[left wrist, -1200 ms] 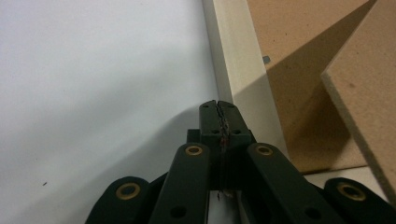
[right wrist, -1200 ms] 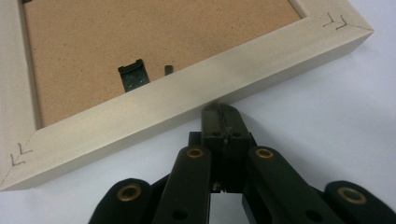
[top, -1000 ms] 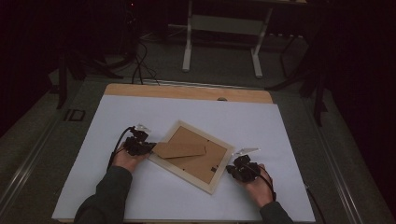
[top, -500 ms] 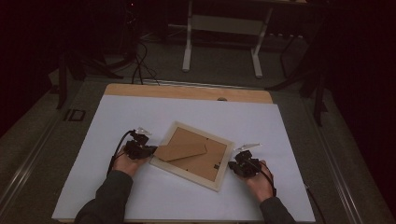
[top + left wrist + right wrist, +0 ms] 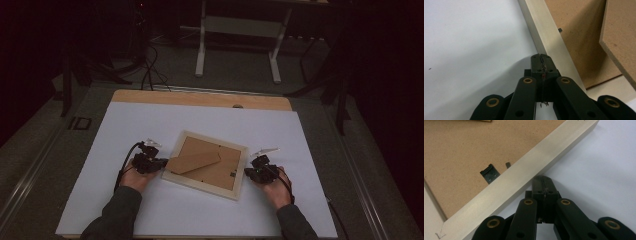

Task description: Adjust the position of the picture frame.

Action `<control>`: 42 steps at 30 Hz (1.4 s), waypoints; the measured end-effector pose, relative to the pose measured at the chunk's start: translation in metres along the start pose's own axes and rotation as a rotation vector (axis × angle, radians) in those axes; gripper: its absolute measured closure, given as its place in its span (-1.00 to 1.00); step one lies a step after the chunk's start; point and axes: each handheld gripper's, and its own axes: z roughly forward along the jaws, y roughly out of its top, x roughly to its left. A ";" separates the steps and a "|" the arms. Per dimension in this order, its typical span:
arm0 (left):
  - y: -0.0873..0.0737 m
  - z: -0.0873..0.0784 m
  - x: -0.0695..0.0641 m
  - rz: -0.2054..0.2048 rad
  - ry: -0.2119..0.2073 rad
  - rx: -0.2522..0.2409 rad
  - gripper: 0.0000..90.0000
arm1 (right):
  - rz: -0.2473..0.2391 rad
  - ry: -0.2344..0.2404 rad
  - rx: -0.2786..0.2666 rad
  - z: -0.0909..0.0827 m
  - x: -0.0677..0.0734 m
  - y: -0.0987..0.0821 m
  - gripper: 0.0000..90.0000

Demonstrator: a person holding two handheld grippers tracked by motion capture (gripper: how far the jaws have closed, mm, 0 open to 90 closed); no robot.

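A picture frame (image 5: 206, 161) lies face down on the white table top (image 5: 150, 125), its pale wooden border around a brown backing board with a stand flap (image 5: 192, 162). My left gripper (image 5: 159, 163) is shut, its tips against the frame's left edge (image 5: 541, 40). On the other side my right gripper (image 5: 248, 172) is shut too, tips touching the frame's right edge (image 5: 524, 177). Nothing is between either pair of jaws. A small black turn clip (image 5: 489, 174) sits on the backing board near the right gripper.
The white sheet covers a wooden table (image 5: 200, 98) with bare wood along the far edge. Beyond it stand a white metal stand (image 5: 239, 30) and cables (image 5: 147, 65) on a dark floor. Both forearms enter from the bottom.
The frame has turned a little, its left end swinging toward the far side. Both hands have shifted slightly with it and stay against its two ends.
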 end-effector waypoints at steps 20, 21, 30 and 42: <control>-0.010 -0.009 -0.005 -0.062 0.001 -0.002 1.00 | 0.022 -0.012 -0.002 0.015 -0.010 0.024 1.00; -0.010 -0.009 -0.005 -0.064 0.000 -0.002 1.00 | 0.020 -0.014 -0.002 0.016 -0.010 0.025 1.00; -0.011 -0.012 -0.010 -0.069 -0.010 -0.023 1.00 | 0.012 -0.040 -0.006 0.020 -0.012 0.031 1.00; -0.014 -0.013 -0.011 -0.080 -0.030 -0.031 1.00 | 0.040 -0.024 -0.019 0.022 -0.017 0.033 1.00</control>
